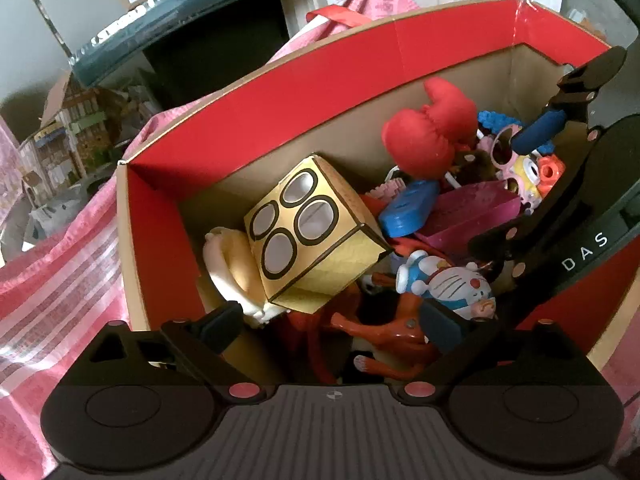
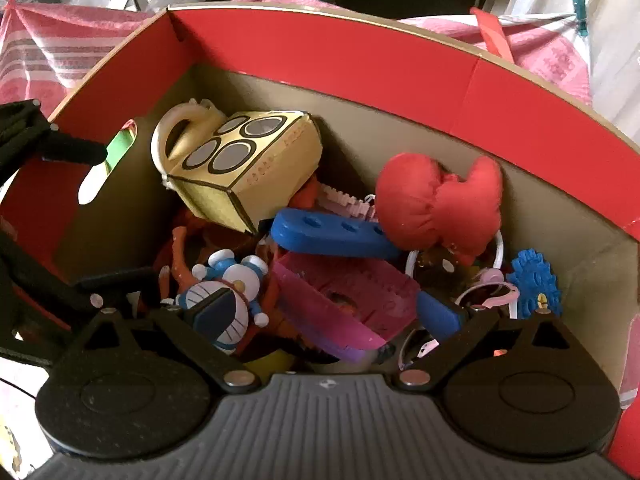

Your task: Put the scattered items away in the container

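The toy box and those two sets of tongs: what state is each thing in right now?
Red cardboard box: open on top, crowded with toys.
Gold carton: closed, tilted, leaning on the pile.
Red bow: resting against the far wall.
Doraemon figure: lying on its back.
Pink glasses: lying in the right corner.
Left tongs: open, empty, over the box.
Right tongs: open, empty, over the box.

I see everything lying inside the box [image 2: 360, 52]. Taking the paper carton [image 2: 244, 168] as my landmark: the cat figure [image 2: 224, 292] lies in front of it, the flat bar [image 2: 332, 236] to its right, the stuffed bow [image 2: 440, 208] farther right, the gear [image 2: 534, 280] beyond that.
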Demonstrator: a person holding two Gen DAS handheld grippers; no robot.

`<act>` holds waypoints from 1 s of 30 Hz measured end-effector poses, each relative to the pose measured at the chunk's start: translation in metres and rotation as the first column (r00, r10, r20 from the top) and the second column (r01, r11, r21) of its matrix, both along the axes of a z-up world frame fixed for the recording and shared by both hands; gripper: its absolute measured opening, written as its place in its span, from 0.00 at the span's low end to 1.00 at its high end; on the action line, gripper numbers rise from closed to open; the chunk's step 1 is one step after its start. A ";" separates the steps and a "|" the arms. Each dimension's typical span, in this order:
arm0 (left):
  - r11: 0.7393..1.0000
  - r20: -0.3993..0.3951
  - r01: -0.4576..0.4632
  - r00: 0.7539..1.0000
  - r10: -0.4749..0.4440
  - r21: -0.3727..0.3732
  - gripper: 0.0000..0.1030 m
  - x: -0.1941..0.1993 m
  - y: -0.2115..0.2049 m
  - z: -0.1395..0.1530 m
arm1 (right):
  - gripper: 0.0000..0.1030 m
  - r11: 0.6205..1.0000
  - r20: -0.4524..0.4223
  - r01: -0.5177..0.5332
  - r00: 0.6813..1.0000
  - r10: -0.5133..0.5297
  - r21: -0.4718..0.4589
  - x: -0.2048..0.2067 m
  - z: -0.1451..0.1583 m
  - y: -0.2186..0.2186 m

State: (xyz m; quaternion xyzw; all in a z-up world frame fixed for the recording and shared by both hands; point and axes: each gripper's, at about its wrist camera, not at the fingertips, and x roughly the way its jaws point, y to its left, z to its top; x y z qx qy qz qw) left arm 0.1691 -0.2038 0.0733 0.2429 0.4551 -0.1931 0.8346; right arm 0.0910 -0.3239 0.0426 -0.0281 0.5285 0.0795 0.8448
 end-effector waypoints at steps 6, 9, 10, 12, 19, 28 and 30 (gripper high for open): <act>1.000 -0.018 0.014 1.000 -0.014 -0.002 0.94 0.004 -0.001 -0.002 | 0.95 1.000 0.017 -0.010 1.000 0.011 -0.029 -0.001 0.000 0.002; 1.000 -0.030 0.009 1.000 -0.009 -0.004 0.94 0.006 -0.001 -0.003 | 0.95 0.999 0.022 -0.023 0.999 0.024 -0.045 -0.002 0.000 0.004; 1.000 -0.034 0.009 0.999 -0.010 -0.005 0.94 0.007 -0.001 -0.003 | 0.95 0.999 0.025 -0.023 0.999 0.025 -0.046 -0.002 0.000 0.004; 1.000 -0.040 0.008 0.999 -0.008 -0.004 0.94 0.007 -0.001 -0.004 | 0.95 0.999 0.023 -0.025 0.999 0.026 -0.040 -0.002 0.000 0.003; 1.000 -0.050 0.011 0.999 -0.012 -0.002 0.94 0.009 -0.001 -0.004 | 0.95 0.999 0.013 -0.029 0.999 0.029 -0.027 0.000 0.000 0.002; 1.000 -0.047 0.003 0.999 -0.003 0.016 0.92 0.009 -0.003 -0.005 | 0.95 0.999 0.000 -0.035 0.999 0.035 -0.019 0.001 -0.002 0.003; 1.000 -0.044 0.004 0.999 -0.003 0.024 0.91 0.009 -0.003 -0.006 | 0.95 0.999 -0.002 -0.036 0.999 0.036 -0.020 0.001 -0.002 0.003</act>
